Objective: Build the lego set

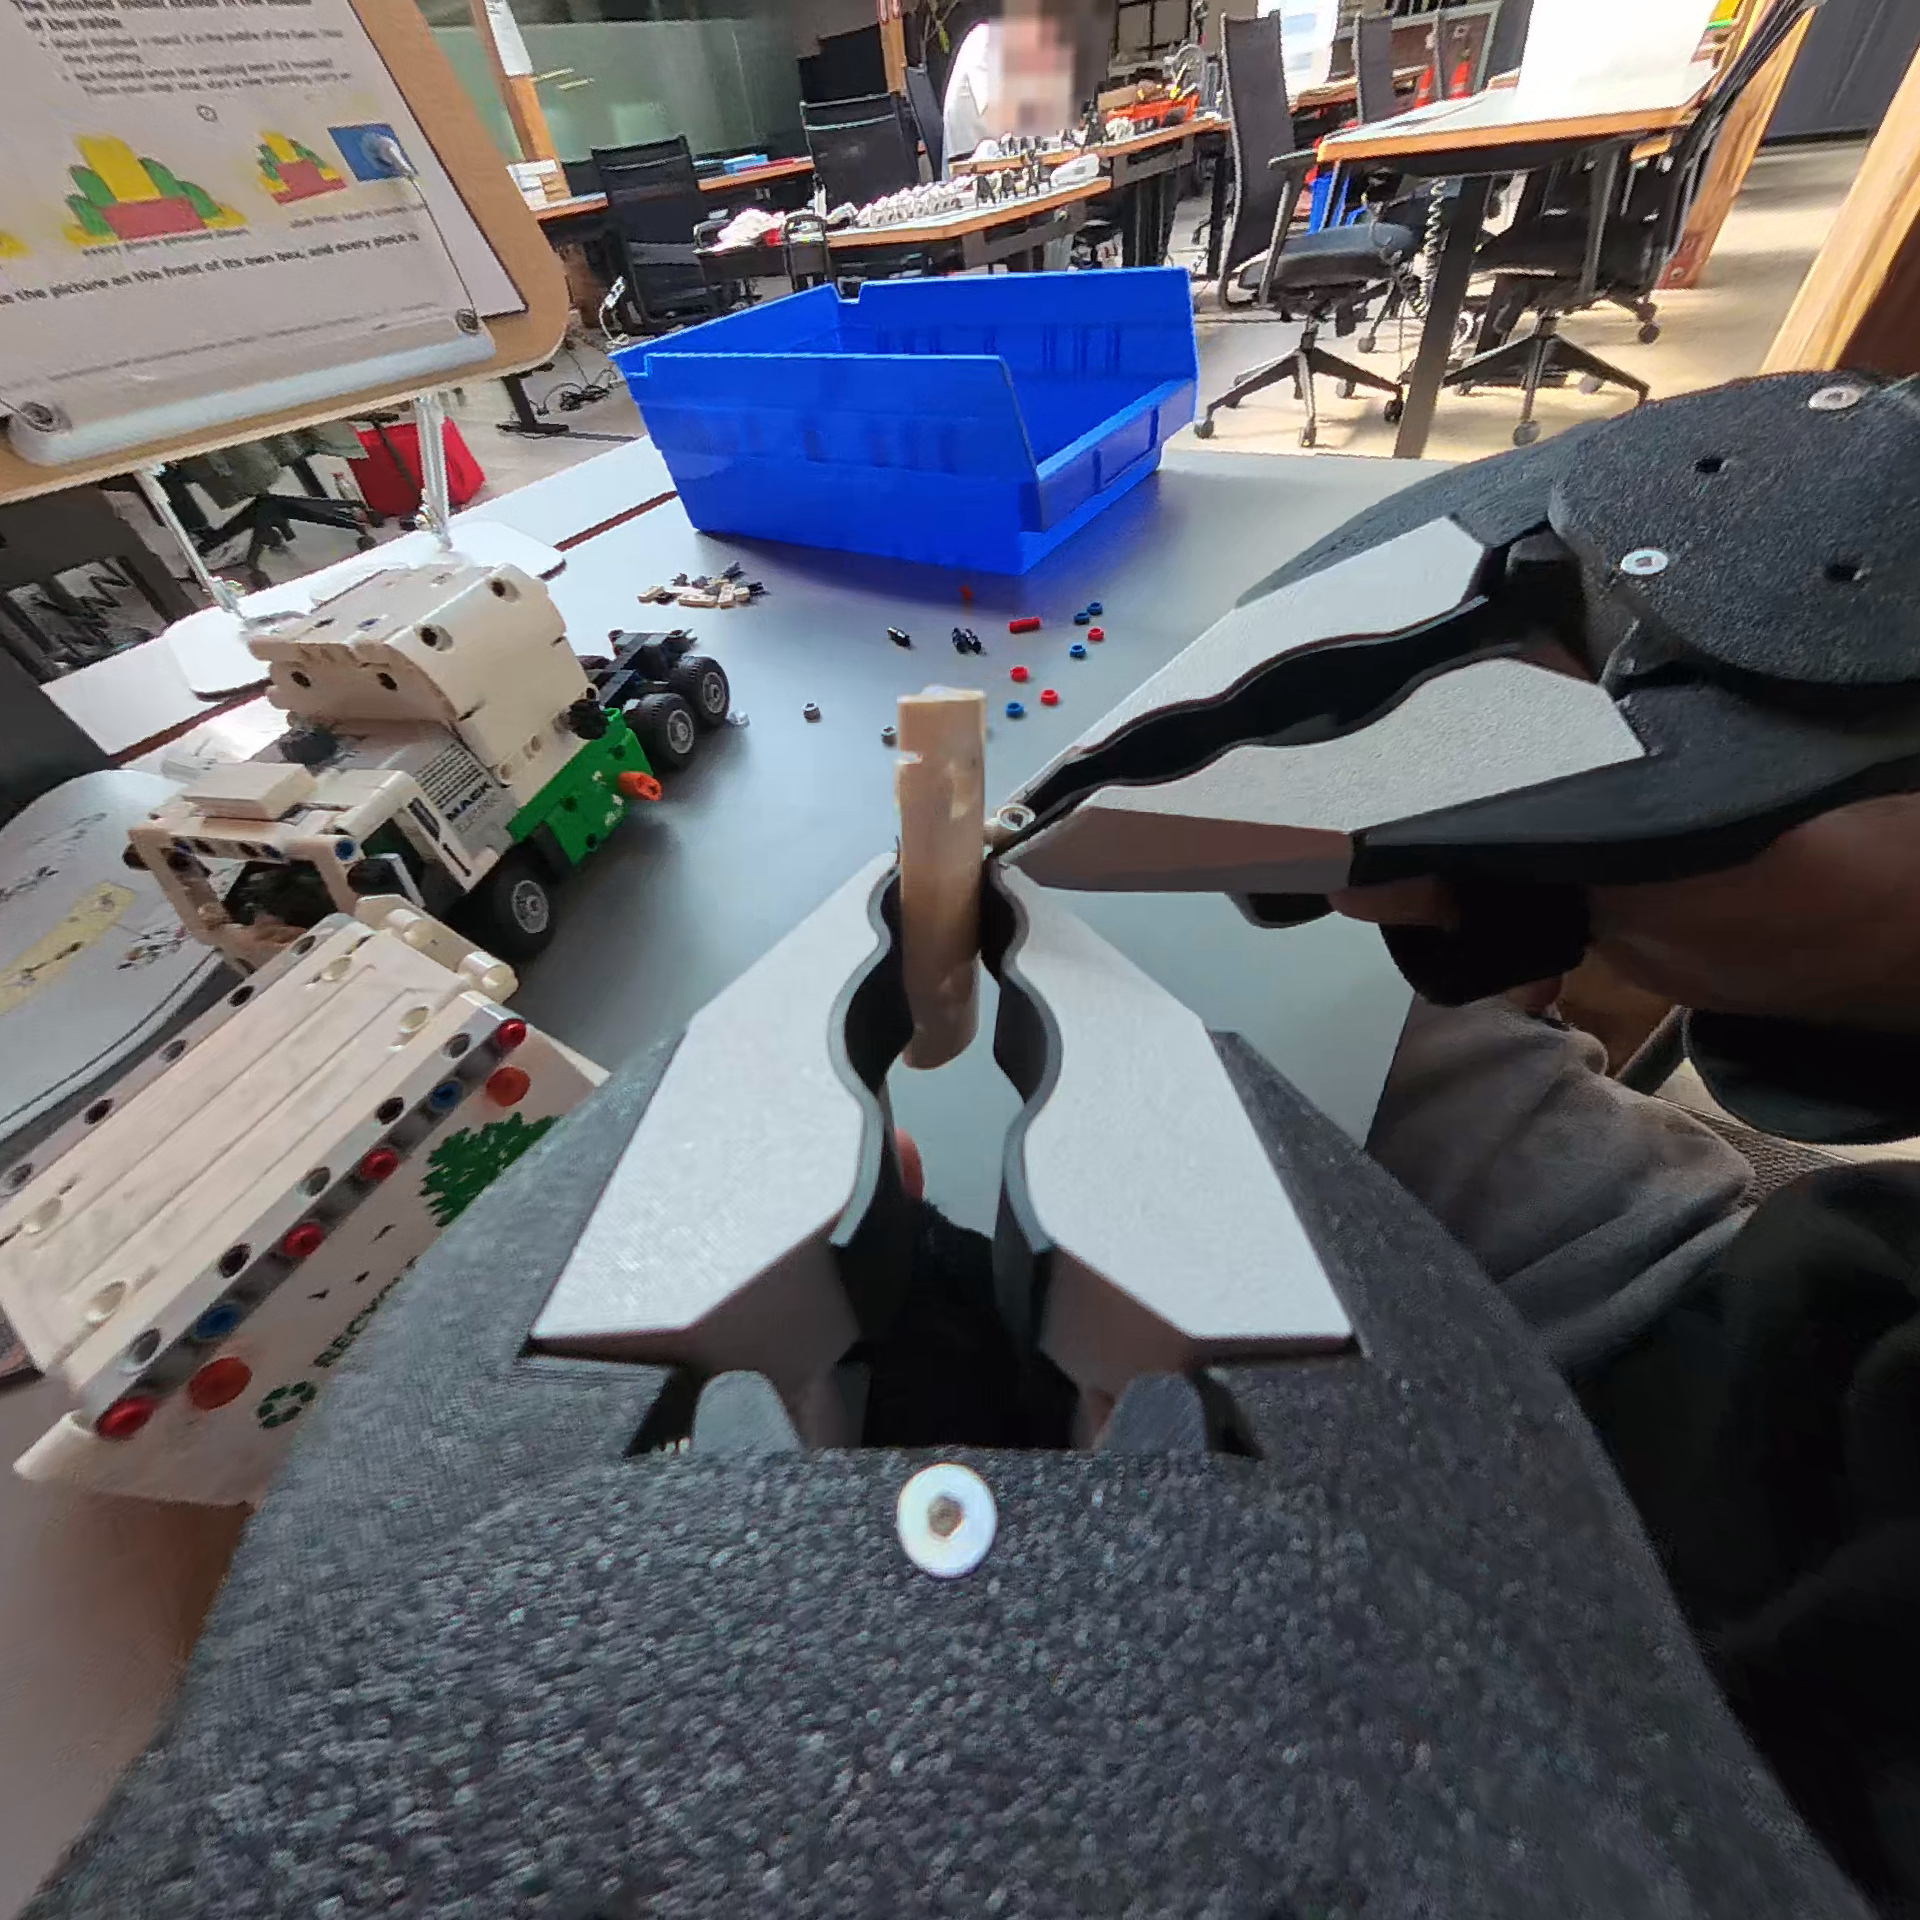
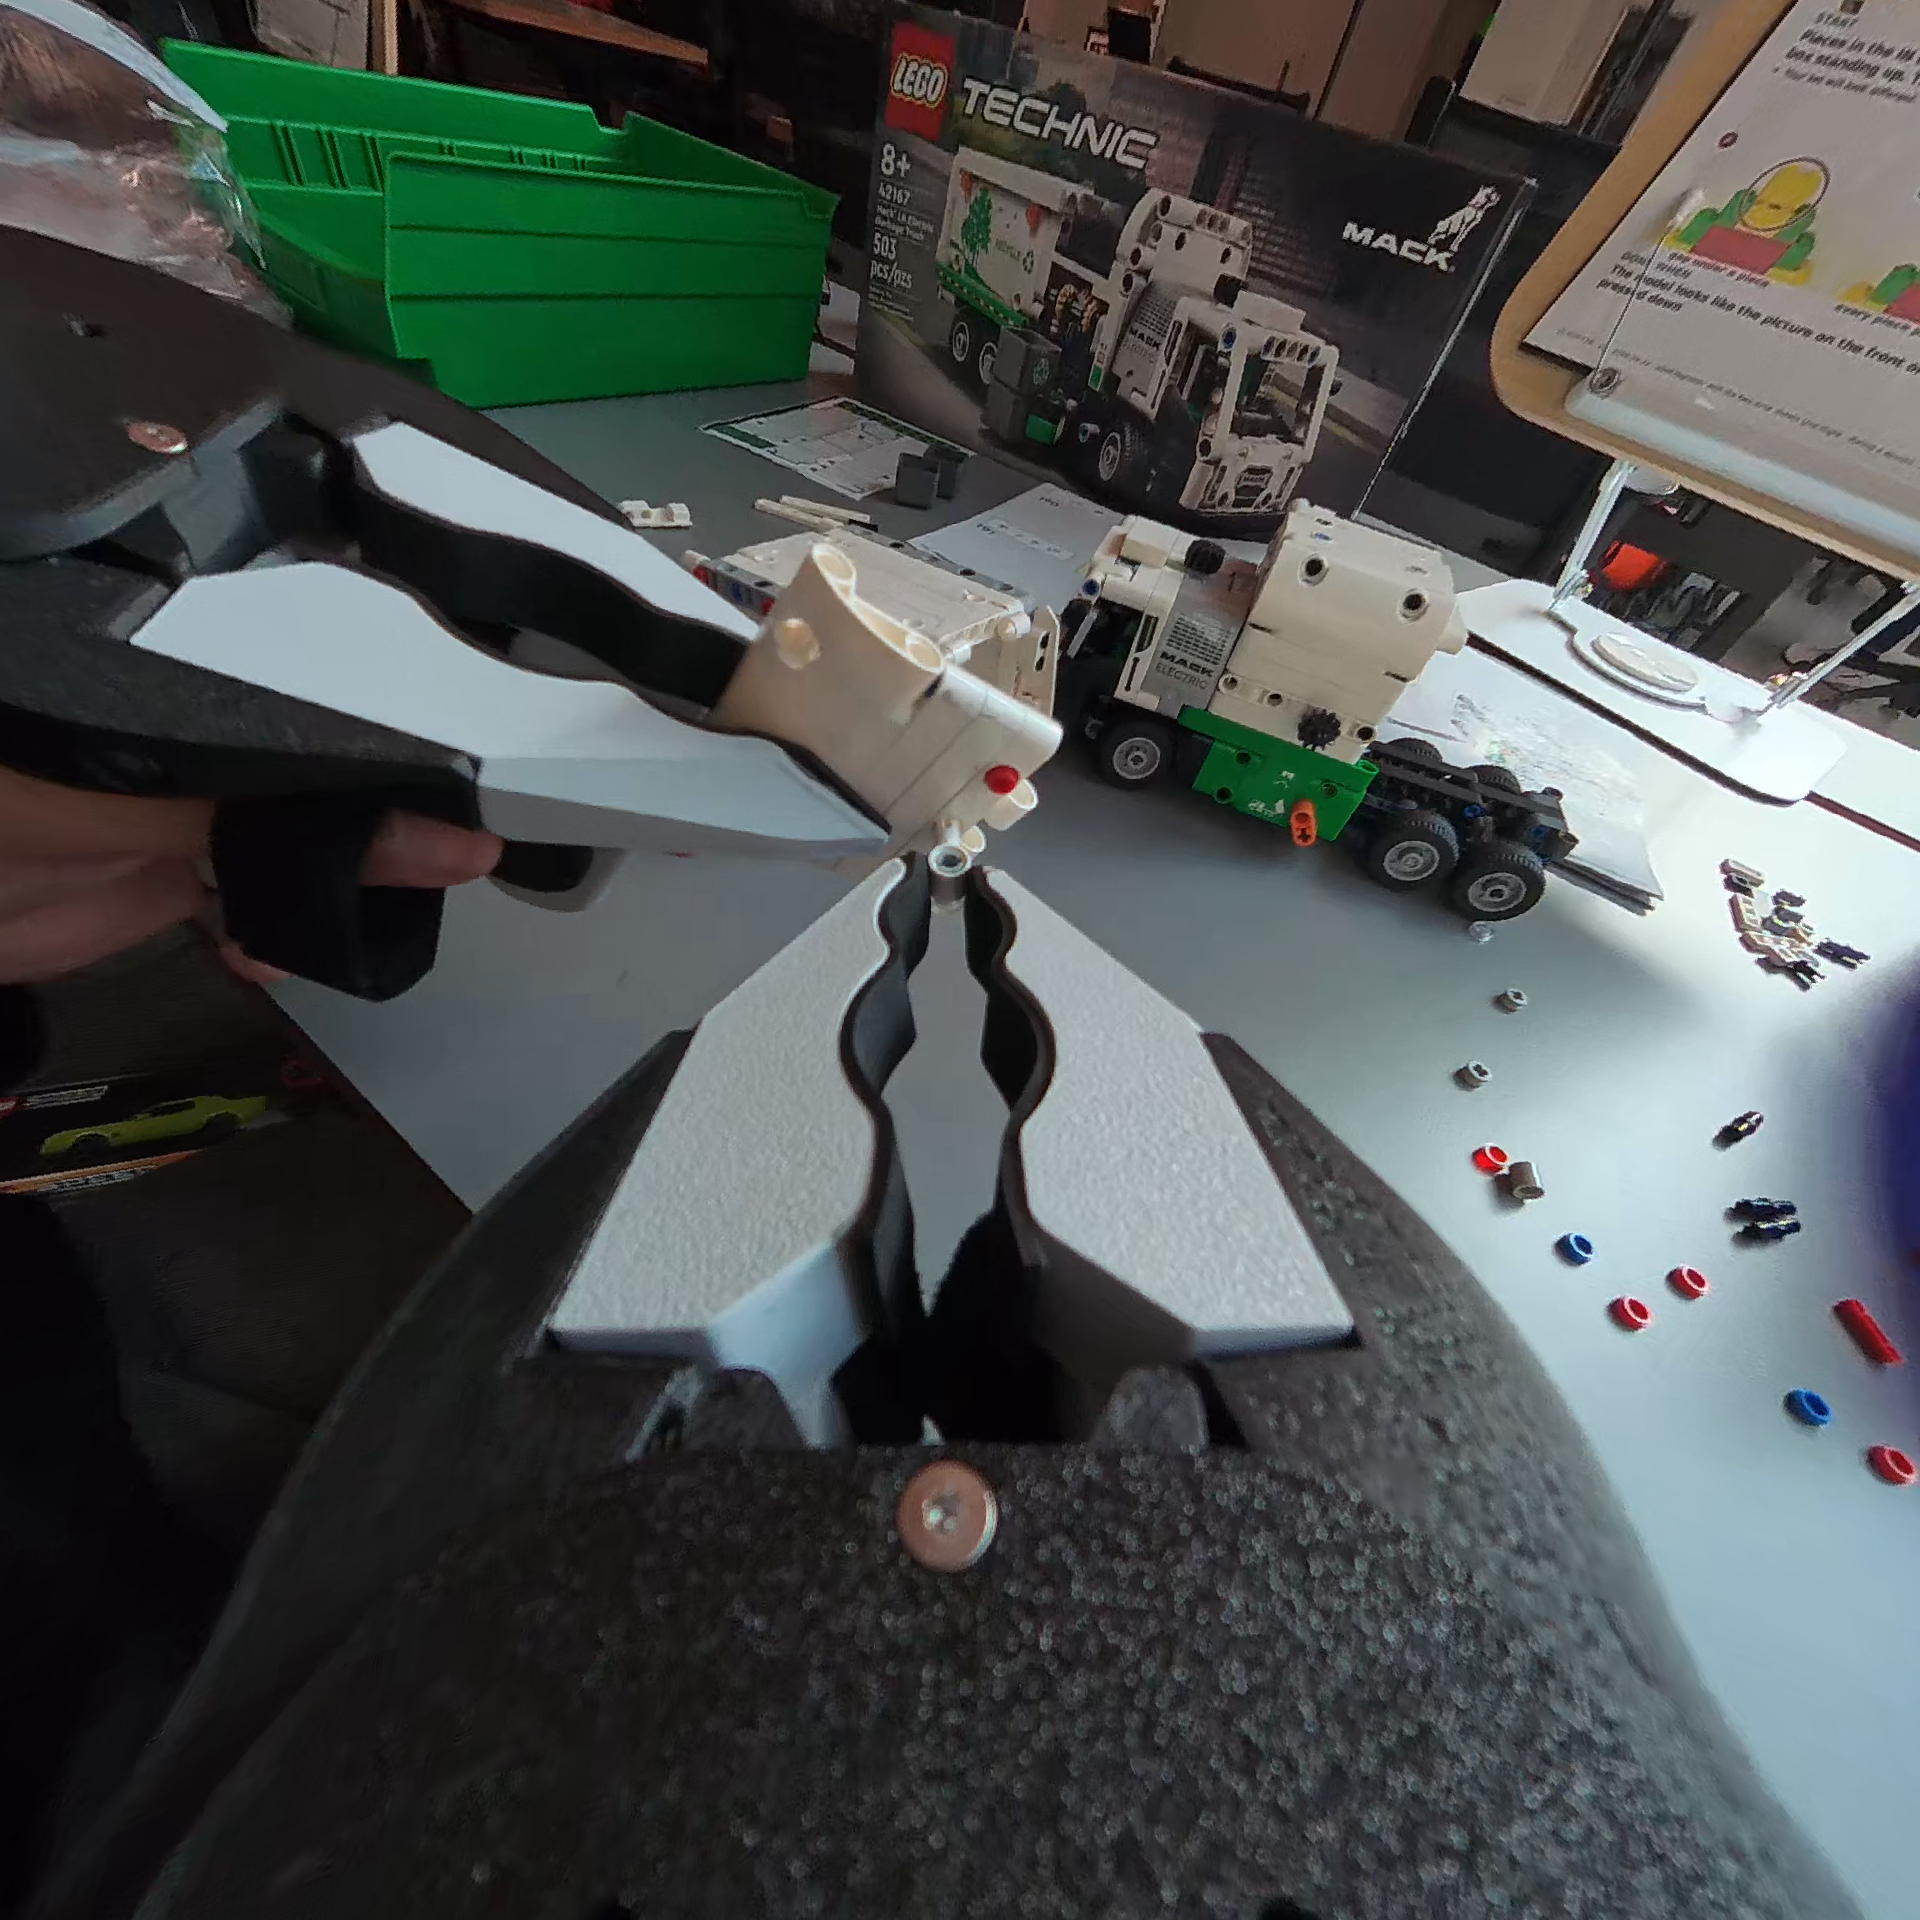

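- While both grippers meet above the grey tabletop [image 2: 1195,935], the blue bin [image 1: 914,416] stands at its far side and a green bin [image 2: 520,249] sits beside the set's box [image 2: 1195,281].
- Left of centre stands the partly built truck [image 1: 499,769], its white container body [image 1: 239,1174] lying nearer.
- Left gripper [image 1: 940,883] is clamped on a white lego sub-assembly [image 2: 894,696], held in the air.
- Right gripper [image 2: 945,883], nearly closed, pinches a small grey pin [image 2: 948,868] touching that sub-assembly's underside.
- Red and blue bushes [image 2: 1631,1311] and black pins [image 2: 1761,1218] lie scattered right of the truck.
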